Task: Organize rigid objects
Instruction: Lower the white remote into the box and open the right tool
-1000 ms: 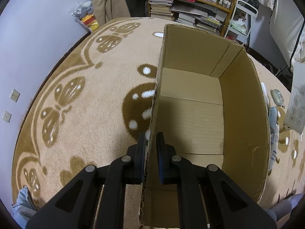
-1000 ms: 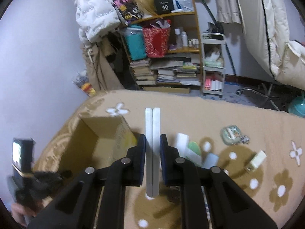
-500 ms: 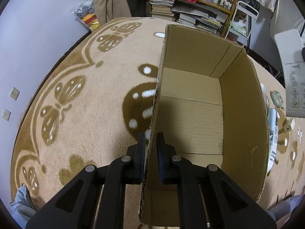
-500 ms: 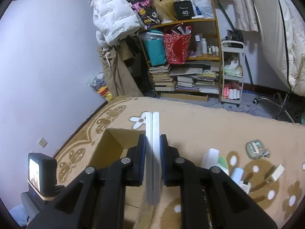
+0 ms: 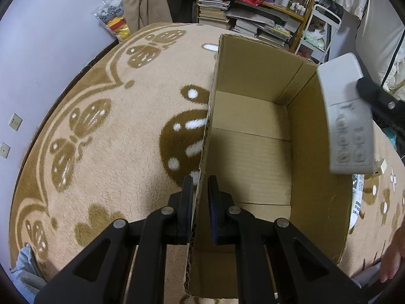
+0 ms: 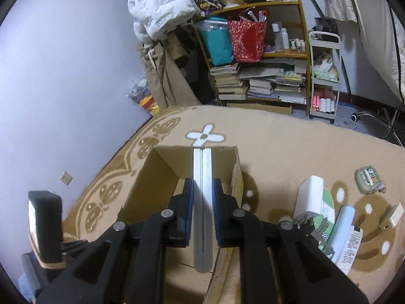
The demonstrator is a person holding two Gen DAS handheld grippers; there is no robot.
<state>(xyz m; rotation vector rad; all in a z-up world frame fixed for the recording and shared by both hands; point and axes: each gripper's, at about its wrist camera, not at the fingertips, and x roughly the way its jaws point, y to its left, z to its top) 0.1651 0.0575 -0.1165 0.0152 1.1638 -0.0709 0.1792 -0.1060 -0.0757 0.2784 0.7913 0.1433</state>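
An open cardboard box stands on the patterned carpet, with nothing inside it. My left gripper is shut on the box's left wall. My right gripper is shut on a flat white power strip, held edge-on over the box. In the left wrist view the power strip hangs above the box's right wall, its sockets facing the camera. Loose items lie on the carpet to the right of the box: a white box, a pale blue tube, a small beige block and a round case.
A purple wall runs along the left of the carpet. Behind it stand a cluttered bookshelf and a white trolley. A person's hand shows at the lower right of the left wrist view.
My right gripper has carried the power strip leftward and down, from above the loose items to over the box. The left gripper kept its hold on the box wall.
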